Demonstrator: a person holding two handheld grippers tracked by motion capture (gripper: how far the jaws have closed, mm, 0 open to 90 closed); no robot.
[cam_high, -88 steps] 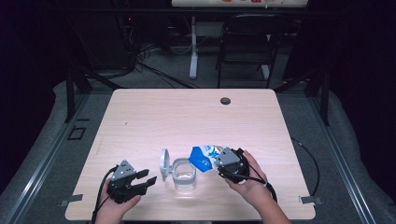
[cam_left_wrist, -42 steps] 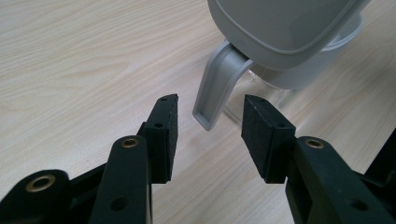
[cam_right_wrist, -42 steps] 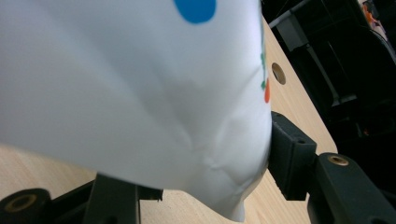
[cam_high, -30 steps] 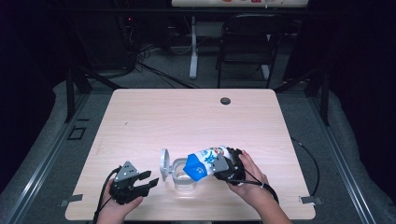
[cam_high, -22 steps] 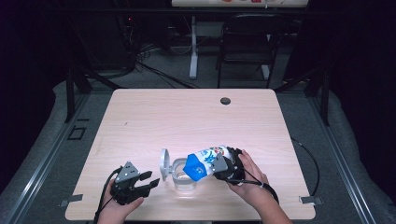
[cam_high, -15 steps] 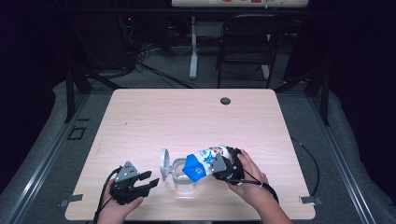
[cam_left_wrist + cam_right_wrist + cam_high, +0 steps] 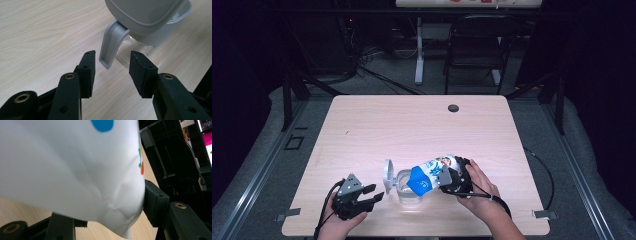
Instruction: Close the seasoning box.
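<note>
White pouch (image 7: 432,172) is being clenched by the right tool (image 7: 451,176), tilting over the clear jug (image 7: 407,186) at lower centre; left tool (image 7: 373,194) is resting released, lower left.

**What the frames keep back**

In the right gripper view the white pouch (image 7: 70,170) runs off the top and left edges, and it covers the left pad of the right gripper (image 7: 110,220). In the left gripper view the clear jug (image 7: 150,22) is cut by the top edge; its lid hides the inside. In the high view the pouch's blue end (image 7: 419,180) covers the jug's mouth at lower centre, its print too small to read. Both forearms leave the bottom edge.
</note>
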